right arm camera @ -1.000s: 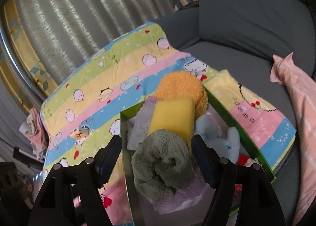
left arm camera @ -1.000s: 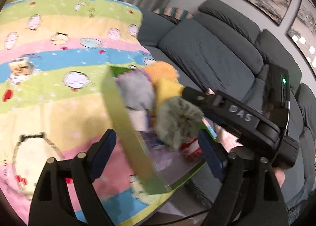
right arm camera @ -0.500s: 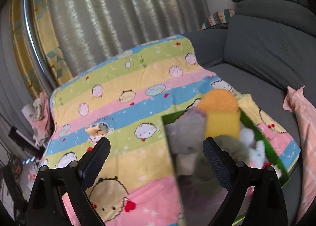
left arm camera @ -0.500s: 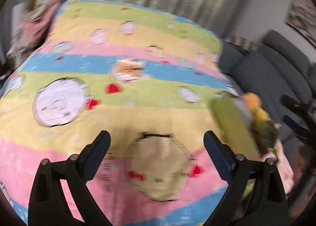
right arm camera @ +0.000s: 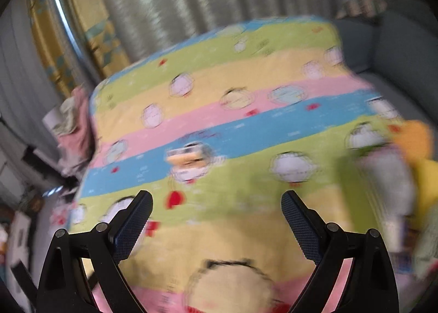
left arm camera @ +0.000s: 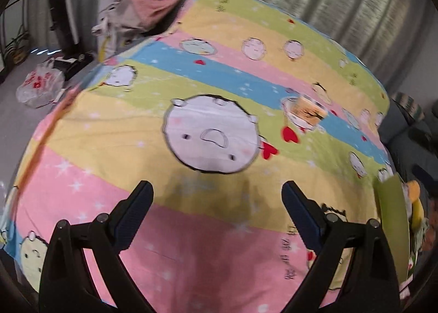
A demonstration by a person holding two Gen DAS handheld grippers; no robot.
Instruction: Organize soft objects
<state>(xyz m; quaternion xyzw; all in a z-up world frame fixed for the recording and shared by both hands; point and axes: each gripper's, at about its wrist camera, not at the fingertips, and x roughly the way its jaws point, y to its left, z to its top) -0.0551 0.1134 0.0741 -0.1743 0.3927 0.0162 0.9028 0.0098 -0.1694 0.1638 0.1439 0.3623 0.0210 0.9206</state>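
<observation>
I have swung both hands away from the green box [left arm camera: 391, 220] of soft things, now at the right edge of each view, and my left gripper [left arm camera: 216, 198] and right gripper [right arm camera: 216, 207] hang spread wide and empty over the striped blanket [left arm camera: 191, 88], so that drop looks finished.

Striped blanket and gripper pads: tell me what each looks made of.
Striped blanket: looks like thin printed cotton with a matte finish; it lies flat with cartoon faces printed on it, no pile. Pads on the left hand-held gripper: probably dark blue rubber, going by their fine gridded grip texture.
</observation>
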